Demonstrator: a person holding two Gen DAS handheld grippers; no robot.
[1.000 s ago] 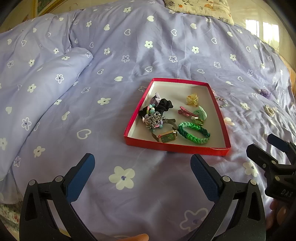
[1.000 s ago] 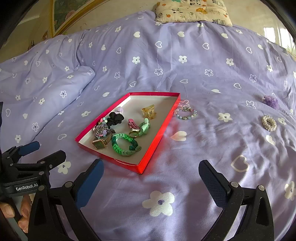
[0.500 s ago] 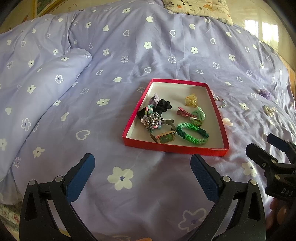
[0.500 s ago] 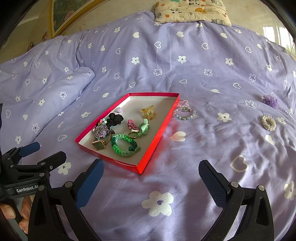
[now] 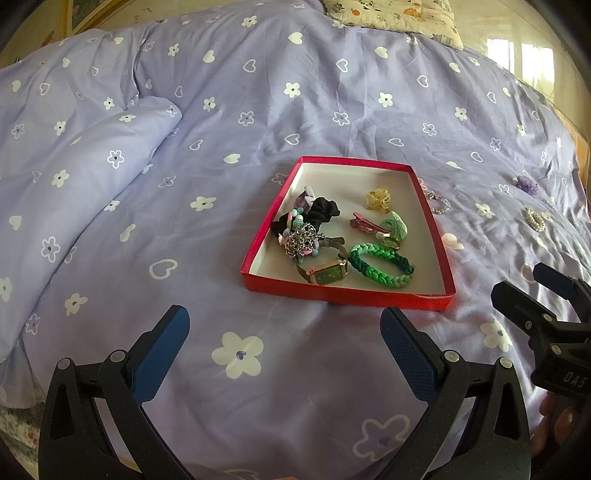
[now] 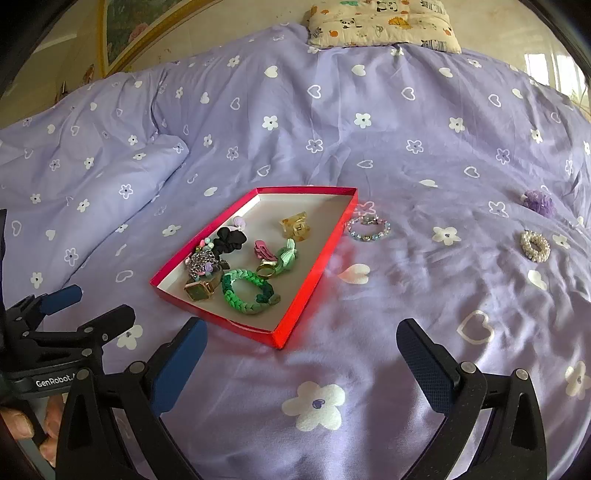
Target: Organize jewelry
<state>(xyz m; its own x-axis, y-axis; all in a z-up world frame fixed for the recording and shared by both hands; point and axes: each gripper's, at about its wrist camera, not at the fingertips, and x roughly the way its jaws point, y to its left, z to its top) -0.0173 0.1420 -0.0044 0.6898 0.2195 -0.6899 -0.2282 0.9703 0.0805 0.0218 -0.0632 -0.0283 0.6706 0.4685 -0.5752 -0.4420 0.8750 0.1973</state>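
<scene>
Left tongs point(image 5: 284, 328) spread wide, pinching nothing, up over the purple bed cover point(image 5: 221, 258). Right tongs point(image 6: 301, 341) spread wide too, holding nothing. Red tray point(image 5: 347, 293) flat on the cover, just past the left tongs and off to the left of the right tongs. Lots of bare cover all round the tray for moving. In the tray: green braided band point(image 5: 380, 264), watch point(image 5: 328, 273), gold ring point(image 5: 391, 242), pink clip point(image 5: 365, 223), yellow claw clip point(image 5: 378, 199), black scrunchie point(image 5: 323, 210) and a tangle of chain and beads point(image 5: 301, 242). Out on the cover: bead bracelet point(image 6: 367, 227) just beside the tray's right edge, pearl ring-shaped piece point(image 6: 535, 245) and purple flower piece point(image 6: 539, 203) well apart to the right. Looks the same as a second ago, only the tray sits a tiny bit lower in the left view. Cover wrinkled, with white flowers and hearts. Folded lump of quilt point(image 5: 74, 192) on the left. Cartoon pillow point(image 6: 380, 22) at the far end of the bed.
</scene>
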